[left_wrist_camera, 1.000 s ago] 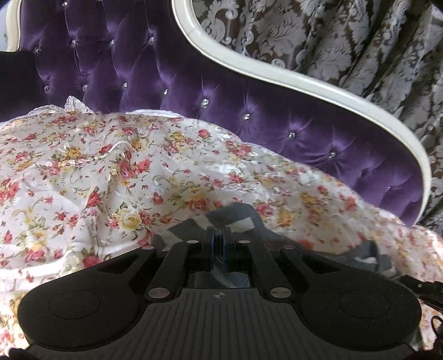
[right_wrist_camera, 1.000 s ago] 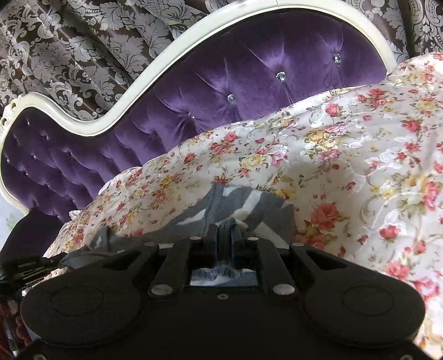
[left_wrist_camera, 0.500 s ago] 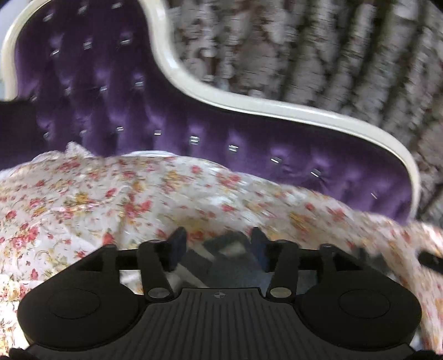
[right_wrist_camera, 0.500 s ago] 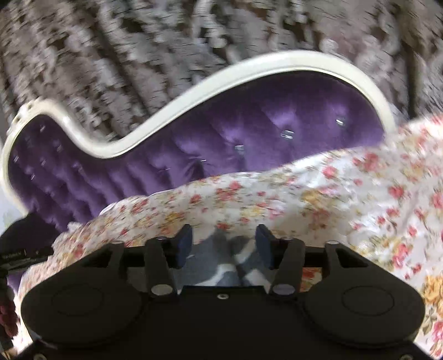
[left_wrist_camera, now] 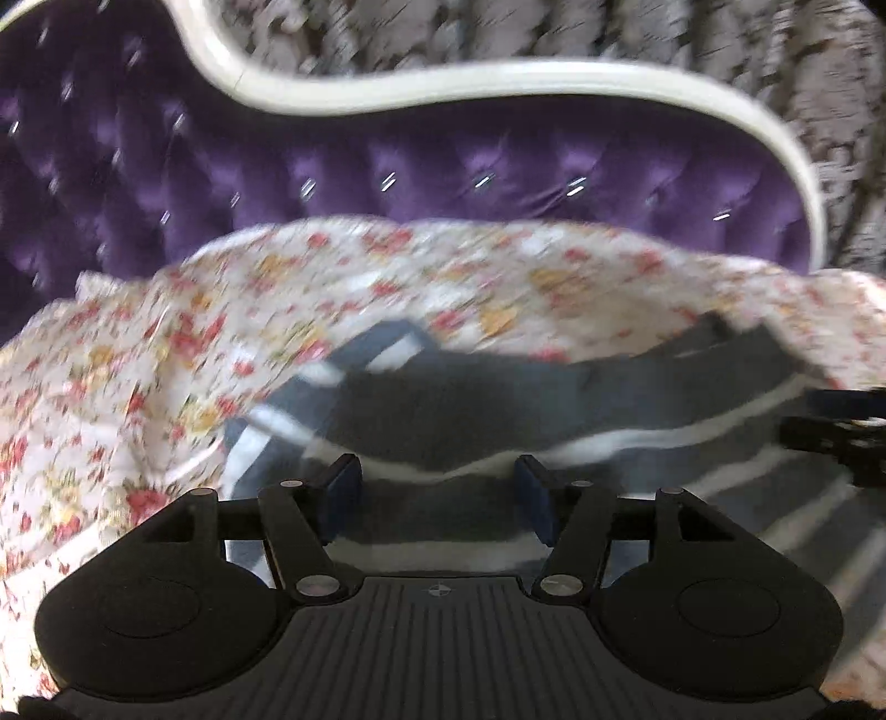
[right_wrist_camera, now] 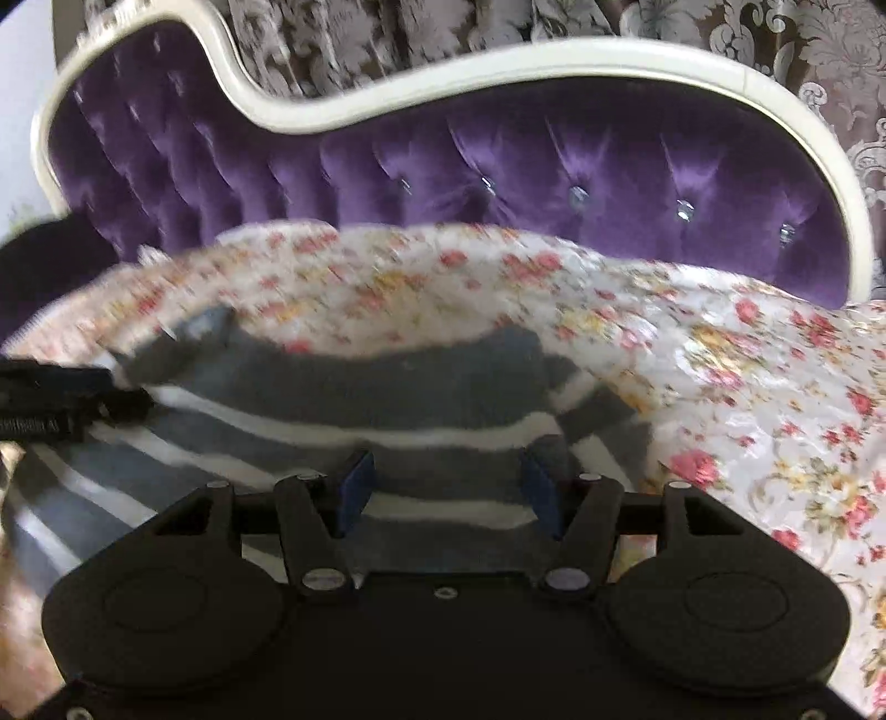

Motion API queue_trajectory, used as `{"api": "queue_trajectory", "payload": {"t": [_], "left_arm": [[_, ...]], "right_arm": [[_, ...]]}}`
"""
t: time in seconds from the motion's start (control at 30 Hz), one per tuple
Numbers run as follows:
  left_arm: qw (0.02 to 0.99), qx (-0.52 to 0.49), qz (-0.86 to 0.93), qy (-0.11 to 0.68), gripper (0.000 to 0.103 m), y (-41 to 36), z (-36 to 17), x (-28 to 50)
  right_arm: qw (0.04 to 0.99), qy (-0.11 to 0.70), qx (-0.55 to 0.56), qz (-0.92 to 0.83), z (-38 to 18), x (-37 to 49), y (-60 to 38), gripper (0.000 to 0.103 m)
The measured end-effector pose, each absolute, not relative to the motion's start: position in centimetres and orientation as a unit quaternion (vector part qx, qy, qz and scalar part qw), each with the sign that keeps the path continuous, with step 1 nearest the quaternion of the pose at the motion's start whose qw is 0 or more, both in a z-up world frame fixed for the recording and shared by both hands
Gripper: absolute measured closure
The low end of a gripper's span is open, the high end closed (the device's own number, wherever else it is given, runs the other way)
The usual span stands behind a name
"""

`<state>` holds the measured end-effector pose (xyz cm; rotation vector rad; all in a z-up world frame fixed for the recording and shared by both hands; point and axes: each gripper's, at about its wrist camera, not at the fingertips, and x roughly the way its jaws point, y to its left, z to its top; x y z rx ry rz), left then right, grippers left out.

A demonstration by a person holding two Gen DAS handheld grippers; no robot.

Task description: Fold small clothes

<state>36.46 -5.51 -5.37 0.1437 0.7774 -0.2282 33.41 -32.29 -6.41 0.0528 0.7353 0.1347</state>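
Note:
A small grey garment with white stripes (left_wrist_camera: 498, 404) lies spread on a floral bedspread (left_wrist_camera: 166, 354); it also shows in the right wrist view (right_wrist_camera: 387, 387). My left gripper (left_wrist_camera: 437, 493) is open and empty, its jaws wide apart just above the garment's near left part. My right gripper (right_wrist_camera: 446, 490) is open and empty above the garment's right part. The right gripper's tip shows at the right edge of the left wrist view (left_wrist_camera: 836, 432); the left gripper's tip shows at the left edge of the right wrist view (right_wrist_camera: 50, 399). Both views are blurred by motion.
The floral bedspread (right_wrist_camera: 747, 387) covers the bed. A purple tufted headboard (left_wrist_camera: 443, 160) with a cream curved frame (right_wrist_camera: 554, 61) stands behind it. Patterned curtains (left_wrist_camera: 609, 33) hang beyond.
Both grippers were shut on the garment's edge a second ago. Both have opened, let it go and pulled back. The garment now lies spread flat.

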Motion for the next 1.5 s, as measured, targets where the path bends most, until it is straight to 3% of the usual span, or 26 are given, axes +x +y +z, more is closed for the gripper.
{"api": "queue_trajectory", "payload": {"t": [0.17, 0.33, 0.57, 0.7, 0.8, 1.1, 1.17, 1.5], "left_arm": [[0.923, 0.067, -0.084, 0.37, 0.044, -3.9, -5.8, 37.9], [0.915, 0.046, -0.067, 0.396, 0.033, -2.4, -5.6, 39.8], [0.909, 0.043, -0.053, 0.411, 0.029, -2.4, -5.4, 40.8], [0.909, 0.044, -0.034, 0.414, 0.008, -2.1, -6.0, 41.0], [0.905, 0.025, -0.024, 0.423, 0.0, -1.6, -6.3, 41.3], [0.906, 0.022, -0.019, 0.421, 0.0, -1.7, -6.6, 41.2], [0.908, 0.024, -0.018, 0.419, 0.0, -1.8, -6.7, 41.1], [0.907, 0.022, -0.019, 0.42, 0.0, -1.8, -6.7, 41.2]], "right_arm": [[0.932, 0.356, 0.021, 0.06, -6.7, 33.3, -32.8, 0.039], [0.932, 0.356, 0.019, 0.057, -6.7, 33.2, -32.7, 0.039], [0.935, 0.35, 0.03, 0.055, -6.9, 33.2, -32.9, 0.039], [0.937, 0.346, 0.022, 0.05, -7.0, 33.2, -32.6, 0.039], [0.938, 0.343, 0.017, 0.053, -7.0, 33.1, -32.5, 0.036], [0.94, 0.337, 0.0, 0.059, -7.3, 32.8, -32.0, 0.024], [0.936, 0.349, -0.002, 0.042, -7.6, 33.0, -32.1, 0.001], [0.934, 0.355, 0.041, 0.028, -7.8, 33.2, -33.6, 0.001]]}}
